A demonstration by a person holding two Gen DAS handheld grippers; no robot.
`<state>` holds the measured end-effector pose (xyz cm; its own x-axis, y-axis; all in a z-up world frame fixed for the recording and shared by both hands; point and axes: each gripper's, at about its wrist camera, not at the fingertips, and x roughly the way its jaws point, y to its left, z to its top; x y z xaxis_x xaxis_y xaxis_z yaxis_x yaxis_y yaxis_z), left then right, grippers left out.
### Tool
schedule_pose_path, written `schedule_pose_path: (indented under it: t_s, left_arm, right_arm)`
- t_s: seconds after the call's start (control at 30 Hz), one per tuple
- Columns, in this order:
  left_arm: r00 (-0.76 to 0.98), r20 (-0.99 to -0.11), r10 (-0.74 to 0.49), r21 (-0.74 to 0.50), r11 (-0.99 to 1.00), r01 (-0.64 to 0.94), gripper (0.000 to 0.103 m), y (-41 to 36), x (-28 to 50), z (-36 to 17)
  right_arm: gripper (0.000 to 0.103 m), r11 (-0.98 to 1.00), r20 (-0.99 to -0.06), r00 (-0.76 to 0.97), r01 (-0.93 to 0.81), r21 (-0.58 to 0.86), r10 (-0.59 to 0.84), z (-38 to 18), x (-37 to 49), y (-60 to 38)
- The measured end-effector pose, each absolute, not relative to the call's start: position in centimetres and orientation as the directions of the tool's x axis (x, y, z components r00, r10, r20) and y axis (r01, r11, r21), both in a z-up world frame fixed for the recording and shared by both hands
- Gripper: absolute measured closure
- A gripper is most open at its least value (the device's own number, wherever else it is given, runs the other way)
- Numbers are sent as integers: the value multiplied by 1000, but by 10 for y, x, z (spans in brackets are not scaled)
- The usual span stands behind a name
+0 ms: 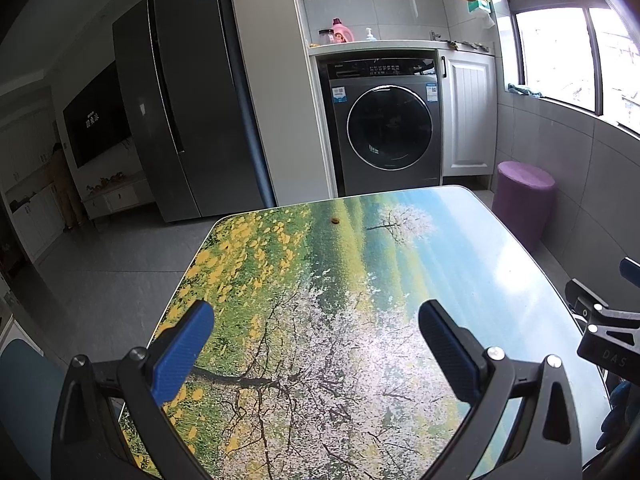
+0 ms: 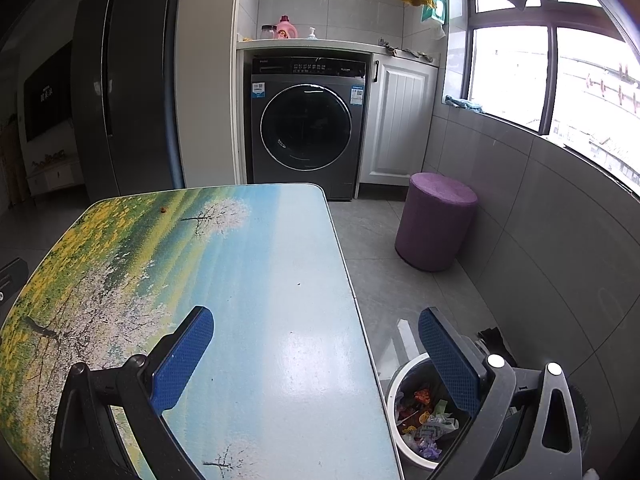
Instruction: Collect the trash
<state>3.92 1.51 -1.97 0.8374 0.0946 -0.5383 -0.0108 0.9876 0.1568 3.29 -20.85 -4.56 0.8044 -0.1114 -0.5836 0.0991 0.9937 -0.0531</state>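
Observation:
A small brown scrap (image 1: 334, 220) lies on the far part of the landscape-printed table (image 1: 360, 280); it also shows in the right wrist view (image 2: 163, 210). A white trash bin (image 2: 424, 412) with colourful wrappers inside stands on the floor at the table's right side. My left gripper (image 1: 316, 316) is open and empty above the near part of the table. My right gripper (image 2: 316, 320) is open and empty over the table's right edge, its right finger above the bin. Part of the right gripper shows at the right edge of the left wrist view (image 1: 608, 328).
A purple stool (image 2: 436, 220) stands on the floor right of the table. A washing machine (image 2: 306, 124) and a white cabinet (image 2: 400, 120) are beyond the table, a dark fridge (image 1: 180, 112) to the left. A tiled wall with a window (image 2: 560, 80) runs along the right.

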Motion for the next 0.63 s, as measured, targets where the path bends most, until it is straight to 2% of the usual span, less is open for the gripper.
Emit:
schedule_pose_path:
  t_s: [0.63]
  left_arm:
    - [862, -506, -13, 77, 995, 61, 0, 6, 28, -9]
  right_arm:
    - [0, 992, -560, 819, 119, -44, -123, -39, 28, -221]
